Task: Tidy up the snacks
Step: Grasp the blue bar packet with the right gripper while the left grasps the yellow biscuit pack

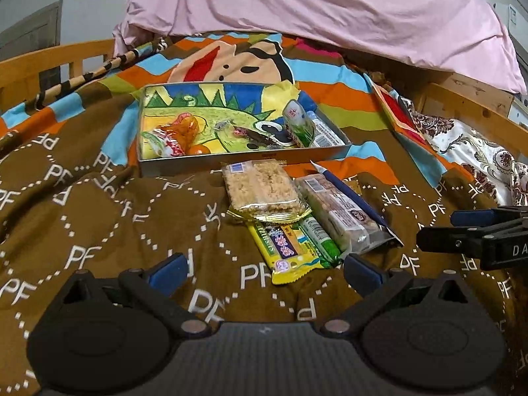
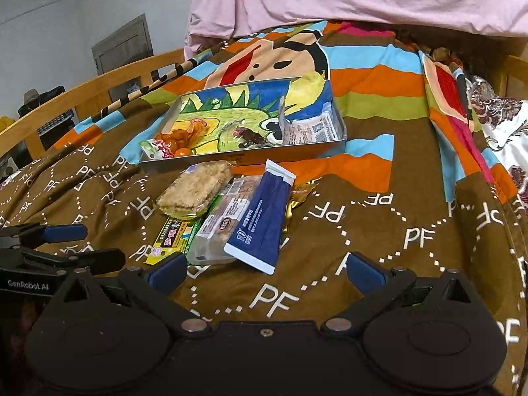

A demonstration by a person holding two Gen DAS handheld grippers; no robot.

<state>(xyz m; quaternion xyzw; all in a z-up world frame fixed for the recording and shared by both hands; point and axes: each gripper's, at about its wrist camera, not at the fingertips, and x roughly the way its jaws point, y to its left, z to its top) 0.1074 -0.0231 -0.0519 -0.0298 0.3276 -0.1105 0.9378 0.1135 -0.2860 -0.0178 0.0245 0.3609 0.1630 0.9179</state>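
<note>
A shallow box (image 1: 244, 160) (image 2: 246, 157) with a colourful drawing inside lies on the bed and holds several small snacks. In front of it is a loose pile: a rice-crisp bar (image 1: 260, 188) (image 2: 194, 191), a yellow-green packet (image 1: 290, 247) (image 2: 171, 237), a clear-wrapped cake bar (image 1: 336, 211) (image 2: 224, 221) and a dark blue pouch (image 2: 262, 217) (image 1: 356, 198). My left gripper (image 1: 262, 272) is open just short of the pile, empty. My right gripper (image 2: 264, 272) is open near the blue pouch's near end, empty. Each gripper shows in the other's view: the right gripper (image 1: 468, 231), the left gripper (image 2: 66, 244).
The brown "PF" blanket (image 1: 99, 231) (image 2: 396, 231) covers the bed. A pink quilt (image 1: 313, 6) is heaped at the back. Wooden rails (image 1: 49, 59) (image 2: 99, 89) run along the left side. A patterned white cloth (image 1: 478, 151) (image 2: 501, 122) lies at the right.
</note>
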